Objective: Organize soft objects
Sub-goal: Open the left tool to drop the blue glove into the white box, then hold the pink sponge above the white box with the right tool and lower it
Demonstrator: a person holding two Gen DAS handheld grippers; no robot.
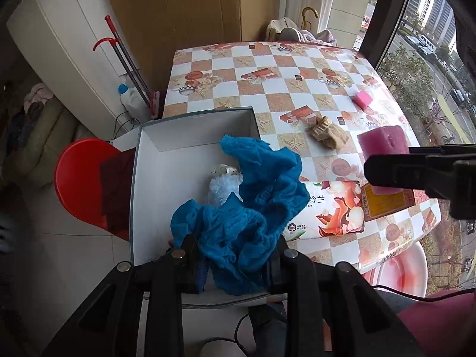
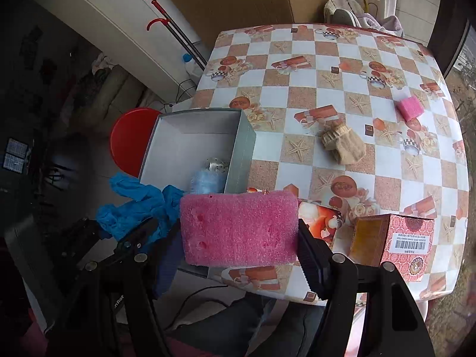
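Note:
My left gripper [image 1: 235, 263] is shut on a crumpled blue cloth [image 1: 250, 205], held above an open grey box [image 1: 142, 178] with a white inside. A fluffy white-blue thing with a silvery dotted top [image 1: 223, 183] lies in the box. My right gripper [image 2: 238, 235] is shut on a big pink sponge block [image 2: 238, 229], raised near the box's near corner; the sponge [image 1: 383, 145] and right gripper [image 1: 416, 172] also show in the left wrist view. A beige knit sock [image 2: 345, 144] and a small pink sponge [image 2: 410, 108] lie on the checkered table [image 2: 327, 59].
A floral tissue pack [image 1: 330, 211] and a red-patterned carton [image 2: 398, 241] sit near the table's front edge. A red stool [image 1: 80, 184] stands left of the box. Mop handles [image 1: 125, 59], a bottle and a white cabinet are at the left; a window at the right.

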